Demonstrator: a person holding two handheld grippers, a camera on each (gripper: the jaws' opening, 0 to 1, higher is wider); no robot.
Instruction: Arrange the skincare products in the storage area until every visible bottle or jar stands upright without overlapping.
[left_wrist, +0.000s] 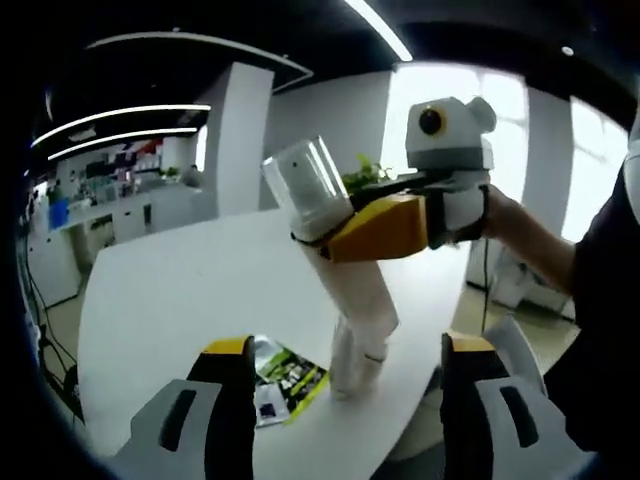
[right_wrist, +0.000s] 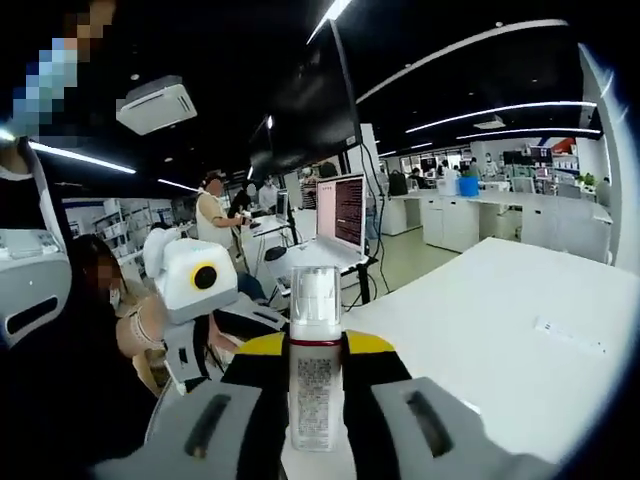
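The white surface is broad and mostly bare, its curved near edge sweeping across the lower part of the left gripper view; in the right gripper view it stretches away to the right, again open, with only a small flat item lying well off toward its far side. Beyond the edge lies an office floor with desks, a laptop on a stand and people standing.

The right hand-held gripper comes in from the right of the left gripper view, held level above the surface by a person's hand, its yellow-tipped jaws closed on a tall white bottle. The bottle is tilted, its clear cap toward the upper left and its base down by the surface. In the right gripper view the same bottle stands between the jaws, its label carrying fine print too small to read.

The left hand-held gripper sits low with jaws spread apart, holding nothing.

A small sachet with green and black printing lies flat on the surface near the edge, just beside the bottle's base; its lettering is illegible.
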